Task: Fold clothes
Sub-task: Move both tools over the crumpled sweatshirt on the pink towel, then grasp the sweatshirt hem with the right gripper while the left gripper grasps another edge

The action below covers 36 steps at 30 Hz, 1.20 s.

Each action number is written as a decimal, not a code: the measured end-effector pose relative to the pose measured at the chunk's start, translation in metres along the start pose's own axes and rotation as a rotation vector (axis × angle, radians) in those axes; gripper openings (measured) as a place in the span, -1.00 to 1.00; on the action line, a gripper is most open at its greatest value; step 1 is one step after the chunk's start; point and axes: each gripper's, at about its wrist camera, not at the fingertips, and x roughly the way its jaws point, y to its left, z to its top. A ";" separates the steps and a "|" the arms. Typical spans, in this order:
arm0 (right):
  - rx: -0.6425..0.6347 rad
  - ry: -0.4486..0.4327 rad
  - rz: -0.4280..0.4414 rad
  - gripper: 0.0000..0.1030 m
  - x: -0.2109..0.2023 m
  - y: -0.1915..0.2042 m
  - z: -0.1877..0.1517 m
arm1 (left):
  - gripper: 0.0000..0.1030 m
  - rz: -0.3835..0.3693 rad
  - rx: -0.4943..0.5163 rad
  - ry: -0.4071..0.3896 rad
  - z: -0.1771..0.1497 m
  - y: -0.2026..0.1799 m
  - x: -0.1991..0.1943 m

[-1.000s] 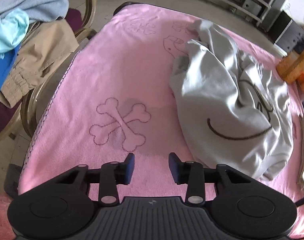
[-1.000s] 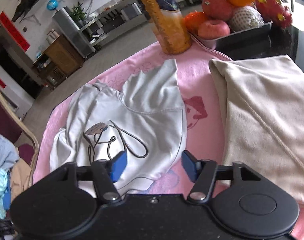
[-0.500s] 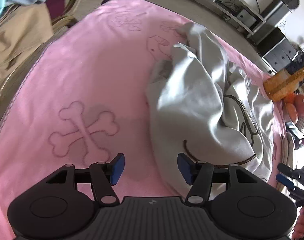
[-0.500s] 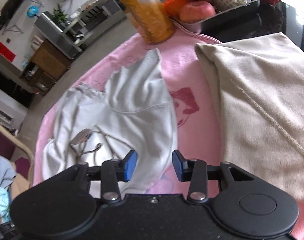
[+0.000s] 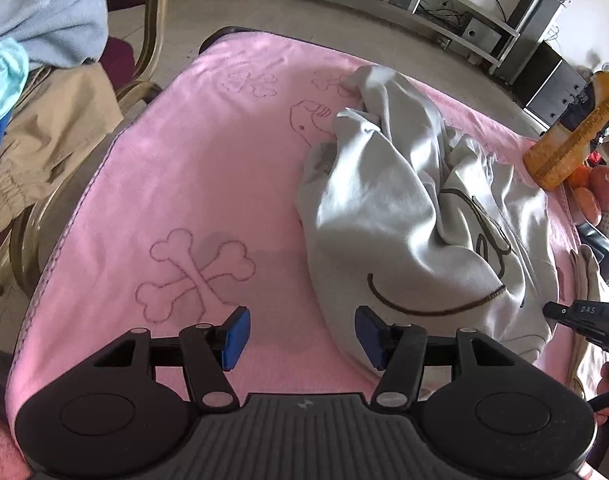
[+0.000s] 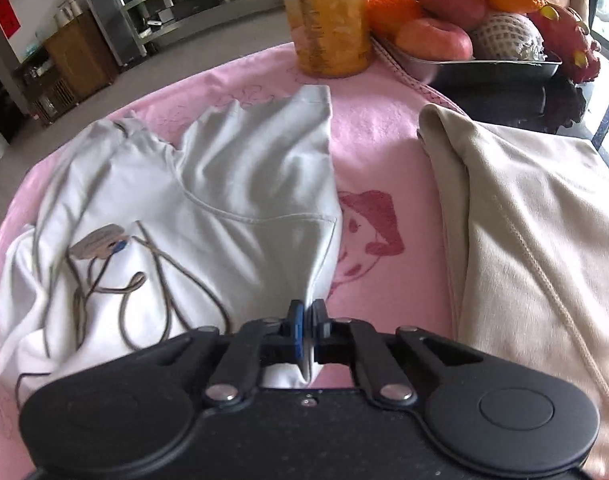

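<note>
Two units — right hand-held gripper point(image 6: 306, 328) clamped on grey hoodie point(image 6: 224, 216) hem | left hand-held gripper point(image 5: 302, 338) wide, empty

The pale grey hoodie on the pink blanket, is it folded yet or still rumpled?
Still rumpled. The grey hoodie lies creased and bunched on the pink blanket, drawstring loose, with the right gripper shut on its near edge.

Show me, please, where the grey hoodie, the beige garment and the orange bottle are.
grey hoodie point(image 6: 232, 184): right wrist view, on the flat chest panel.
beige garment point(image 6: 536, 216): right wrist view, on its folded top surface.
orange bottle point(image 6: 328, 28): right wrist view, on the body above the base.
</note>
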 end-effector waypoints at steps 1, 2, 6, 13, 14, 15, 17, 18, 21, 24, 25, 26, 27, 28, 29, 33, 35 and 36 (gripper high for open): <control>0.011 0.002 0.016 -0.94 -0.004 -0.001 -0.001 | 0.09 -0.002 -0.005 0.000 0.000 0.002 -0.002; 0.026 0.006 0.046 -0.94 -0.009 -0.002 -0.002 | 0.09 0.000 -0.008 -0.003 0.000 0.002 -0.004; 0.072 -0.008 0.174 -0.94 -0.033 0.002 -0.008 | 0.09 0.012 -0.008 -0.025 -0.002 0.006 -0.013; 0.270 -0.093 0.562 -0.95 -0.080 -0.001 -0.003 | 0.09 0.022 -0.014 -0.035 -0.003 0.009 -0.020; 0.287 -0.106 0.526 -0.95 -0.081 -0.008 -0.003 | 0.09 0.022 -0.013 -0.040 -0.003 0.010 -0.021; 0.305 -0.120 0.490 -0.95 -0.083 -0.015 -0.002 | 0.09 0.020 -0.014 -0.043 -0.003 0.010 -0.021; 0.340 -0.147 0.419 -0.96 -0.087 -0.028 -0.001 | 0.09 0.016 -0.016 -0.043 -0.002 0.009 -0.019; 0.358 -0.161 0.383 -0.95 -0.088 -0.035 0.000 | 0.09 0.018 -0.012 -0.038 -0.002 0.007 -0.016; 0.409 -0.201 0.274 -0.95 -0.094 -0.056 0.001 | 0.09 0.017 0.006 -0.009 -0.004 -0.002 -0.006; 0.460 -0.241 0.165 -0.95 -0.099 -0.077 0.003 | 0.09 -0.014 0.017 0.020 -0.006 -0.012 0.003; 0.476 -0.254 0.128 -0.95 -0.101 -0.084 0.004 | 0.09 -0.025 0.018 0.028 -0.006 -0.015 0.006; 0.493 -0.267 0.091 -0.95 -0.103 -0.091 0.004 | 0.09 -0.036 0.015 0.035 -0.005 -0.018 0.008; 0.495 -0.277 0.069 -0.95 -0.104 -0.093 0.005 | 0.09 -0.048 0.012 0.043 -0.004 -0.021 0.011; 0.477 -0.284 0.067 -0.95 -0.105 -0.090 0.007 | 0.09 -0.061 0.009 0.051 -0.003 -0.024 0.014; 0.462 -0.291 0.072 -0.95 -0.105 -0.086 0.009 | 0.05 -0.076 -0.001 0.063 -0.002 -0.027 0.017; 0.435 -0.280 0.095 -0.95 -0.103 -0.083 0.006 | -0.15 -0.155 -0.078 0.114 0.001 -0.032 0.031; 0.424 -0.271 0.100 -0.95 -0.102 -0.082 0.005 | -0.19 -0.201 -0.119 0.140 0.000 -0.034 0.036; 0.419 -0.267 0.103 -0.95 -0.101 -0.081 0.005 | -0.19 -0.212 -0.128 0.148 -0.001 -0.036 0.039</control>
